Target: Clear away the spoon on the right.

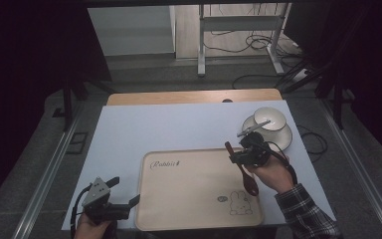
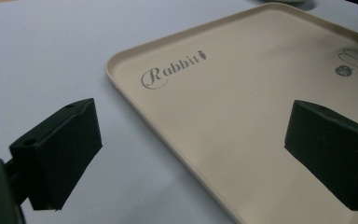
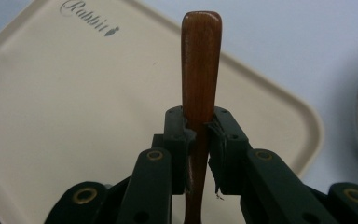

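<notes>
A cream tray [image 1: 189, 184] printed with "Rabbit" and a bunny lies at the front of the table. Over its right side my right gripper [image 1: 238, 158] is shut on a brown wooden spoon [image 1: 250, 184], whose bowl end hangs toward the tray's right edge. In the right gripper view the spoon's handle [image 3: 200, 60] stands up between the pads of the right gripper [image 3: 199, 133], above the tray [image 3: 74, 102]. My left gripper [image 1: 124, 191] rests open by the tray's front left corner. The left gripper view has the left gripper [image 2: 196, 144] straddling the tray's rim [image 2: 121, 88] with nothing in it.
A white bowl stacked on plates [image 1: 271, 122] stands at the back right, with a metal utensil [image 1: 252, 128] leaning on it. The pale table sheet [image 1: 169, 129] spreads behind the tray. A wooden edge [image 1: 194, 97] bounds the far side.
</notes>
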A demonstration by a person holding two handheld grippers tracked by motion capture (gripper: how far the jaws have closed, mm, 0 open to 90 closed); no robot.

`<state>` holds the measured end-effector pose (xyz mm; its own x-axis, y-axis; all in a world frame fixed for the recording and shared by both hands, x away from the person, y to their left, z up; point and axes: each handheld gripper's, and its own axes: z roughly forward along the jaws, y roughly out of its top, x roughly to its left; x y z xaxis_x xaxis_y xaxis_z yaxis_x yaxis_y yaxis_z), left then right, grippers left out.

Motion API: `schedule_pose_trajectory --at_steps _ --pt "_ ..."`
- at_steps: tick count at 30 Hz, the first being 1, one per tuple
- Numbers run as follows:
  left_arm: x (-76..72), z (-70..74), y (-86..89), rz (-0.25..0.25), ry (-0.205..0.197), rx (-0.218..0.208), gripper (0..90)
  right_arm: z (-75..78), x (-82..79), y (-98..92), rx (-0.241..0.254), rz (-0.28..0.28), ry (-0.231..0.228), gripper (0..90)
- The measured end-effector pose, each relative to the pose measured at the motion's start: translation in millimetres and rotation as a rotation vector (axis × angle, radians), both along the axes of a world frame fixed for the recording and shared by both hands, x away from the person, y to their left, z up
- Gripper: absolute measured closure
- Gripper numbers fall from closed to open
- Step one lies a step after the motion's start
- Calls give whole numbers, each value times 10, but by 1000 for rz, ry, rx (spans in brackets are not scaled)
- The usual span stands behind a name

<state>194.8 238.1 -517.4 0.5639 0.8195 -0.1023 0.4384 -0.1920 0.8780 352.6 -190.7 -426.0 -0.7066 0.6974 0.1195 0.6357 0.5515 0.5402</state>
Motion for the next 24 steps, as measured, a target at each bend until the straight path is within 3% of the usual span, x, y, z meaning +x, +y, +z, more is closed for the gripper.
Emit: schedule_pose_trajectory --at_steps 3,12,24 --pt "1 0 5 1 1 -5 36 -80 -50 17 8 1 28 781" --pt "-1 1 2 1 -1 -1 36 -180 -237 12 -3 -9 49 781" --pt "-1 1 3 3 -1 -1 36 -448 -256 -23 -17 -61 74 778"
